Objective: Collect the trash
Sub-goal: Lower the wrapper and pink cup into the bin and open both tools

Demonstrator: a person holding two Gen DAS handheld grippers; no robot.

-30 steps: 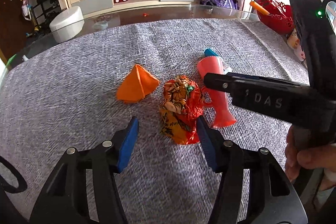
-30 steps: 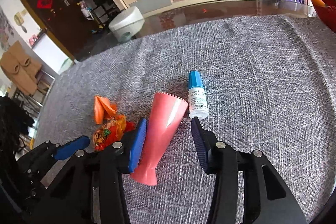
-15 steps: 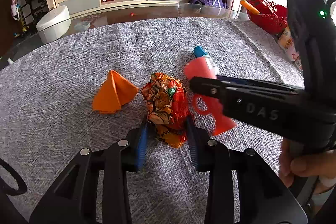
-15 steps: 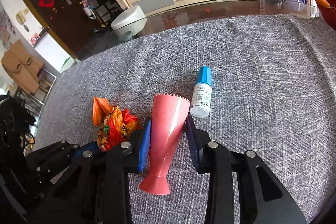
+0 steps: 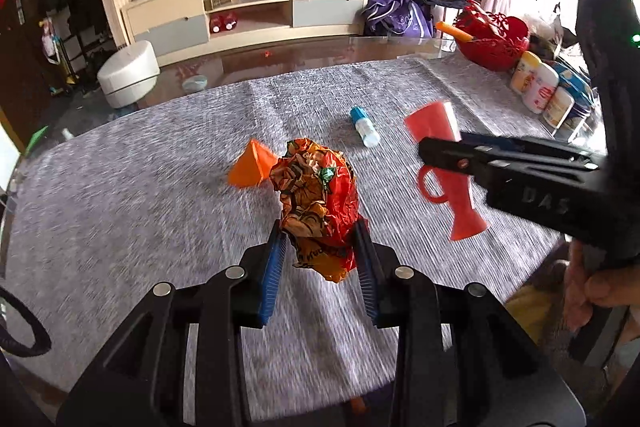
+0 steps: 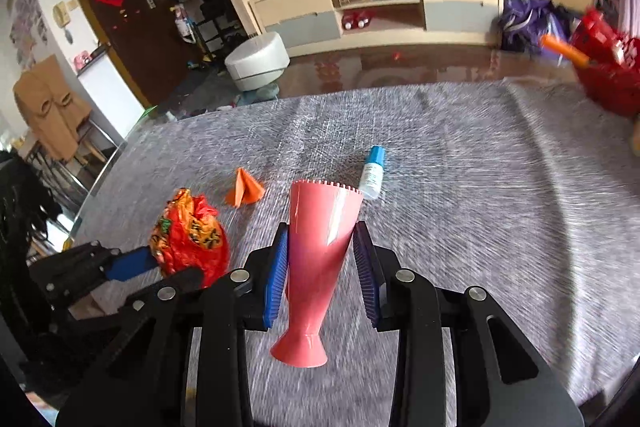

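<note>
My left gripper [image 5: 319, 247] is shut on a crumpled red-and-orange snack wrapper [image 5: 316, 201] and holds it above the grey cloth. To its right, my right gripper [image 6: 321, 251] is shut on a pink plastic cup [image 6: 320, 247] with a flared foot, lifted off the cloth too. In the left wrist view the cup [image 5: 448, 167] hangs from the right gripper's black arm. In the right wrist view the wrapper [image 6: 188, 239] shows at the left between blue pads. A folded orange paper [image 5: 252, 169] and a small blue-capped bottle [image 5: 364, 127] lie on the cloth beyond.
The grey cloth [image 5: 120, 211] covers a glass table. A red basket [image 5: 492, 39] and several jars [image 5: 540, 91] stand at the far right. A white stool [image 5: 128, 73] and a TV cabinet [image 5: 248, 11] are behind the table. A hand [image 5: 592, 291] grips the right tool.
Both grippers closed, the left on the wrapper and the right on the pink cup, then lifted them off the cloth. The orange paper and the bottle stayed where they lay.
</note>
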